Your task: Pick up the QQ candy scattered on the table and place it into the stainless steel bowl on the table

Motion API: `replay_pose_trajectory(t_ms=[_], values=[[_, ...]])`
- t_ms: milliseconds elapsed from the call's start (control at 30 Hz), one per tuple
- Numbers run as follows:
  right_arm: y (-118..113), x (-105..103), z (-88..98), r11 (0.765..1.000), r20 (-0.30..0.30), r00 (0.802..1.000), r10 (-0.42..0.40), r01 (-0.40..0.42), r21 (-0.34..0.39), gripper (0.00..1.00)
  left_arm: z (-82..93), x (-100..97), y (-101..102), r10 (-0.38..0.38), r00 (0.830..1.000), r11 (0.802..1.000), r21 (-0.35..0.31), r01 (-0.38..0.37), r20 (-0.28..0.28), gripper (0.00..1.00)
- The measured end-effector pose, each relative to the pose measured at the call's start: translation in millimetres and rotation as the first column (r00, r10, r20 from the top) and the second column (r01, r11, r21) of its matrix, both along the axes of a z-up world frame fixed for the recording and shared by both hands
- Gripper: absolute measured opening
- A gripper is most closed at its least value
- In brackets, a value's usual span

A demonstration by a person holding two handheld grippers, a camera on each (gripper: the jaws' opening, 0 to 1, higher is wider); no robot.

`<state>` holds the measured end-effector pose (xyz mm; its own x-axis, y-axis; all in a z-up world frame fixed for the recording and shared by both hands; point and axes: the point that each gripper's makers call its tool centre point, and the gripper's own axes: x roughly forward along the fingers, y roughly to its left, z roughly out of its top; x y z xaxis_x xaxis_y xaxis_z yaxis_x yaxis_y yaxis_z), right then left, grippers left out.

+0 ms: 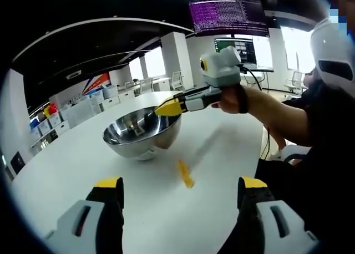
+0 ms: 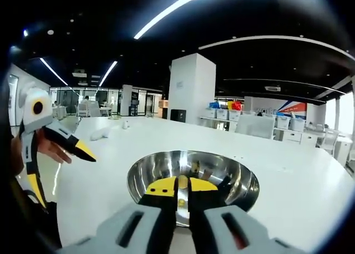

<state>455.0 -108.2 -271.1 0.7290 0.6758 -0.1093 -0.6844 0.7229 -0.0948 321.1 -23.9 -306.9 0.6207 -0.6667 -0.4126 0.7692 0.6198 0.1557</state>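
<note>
Candy point(image 2: 182, 182), small, light and slick, pinched end-on in the right claw point(image 2: 182, 186) over the bowl point(image 2: 244, 179); left claw point(image 1: 180, 183) gapes empty above another piece point(image 1: 185, 173) on the surface point(image 1: 66, 171).

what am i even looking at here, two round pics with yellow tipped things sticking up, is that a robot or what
No robot: a person holds a handheld gripper in each hand, and a fisheye camera rides on each one, so each round picture looks forward along that gripper's own two jaws.

In the left gripper view, the left gripper has its jaws wide apart and holds nothing. Ahead on the white table stands a stainless steel bowl, with one yellow candy lying on the table in front of it. The right gripper, in the person's hand, reaches over the bowl's rim.

The right gripper view is that same tool's own picture: its jaws are nearly closed above the bowl, with a small yellow candy piece between the tips. The left gripper shows at that picture's left edge.
</note>
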Motion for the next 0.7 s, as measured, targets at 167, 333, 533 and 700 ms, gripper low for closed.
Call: replay_pose_trajectory(t_ms=[167,333,533,700], values=[[0.1,0.1,-0.3,1.000,0.004,1.000,-0.002,0.002,-0.002,0.06,-1.3,-0.2,0.6,0.001,1.000,1.000,0.003,-0.001,-0.002,0.84],[1.0,-0.2,0.1,1.000,0.010,1.000,0.001,-0.001,-0.003,0.07,-1.4,-0.2,1.2,0.003,1.000,1.000,0.002,-0.003,-0.003,0.84],[1.9,-1.3,-0.1,1.000,0.010,1.000,0.005,-0.005,-0.001,0.07,-1.9,-0.2,1.6,0.004,1.000,1.000,0.003,-0.004,-0.003,0.84],[1.8,-1.8,0.6,1.000,0.010,1.000,0.005,-0.005,0.006,0.08,-2.0,-0.6,1.8,0.003,1.000,1.000,0.002,-0.003,-0.004,0.84]])
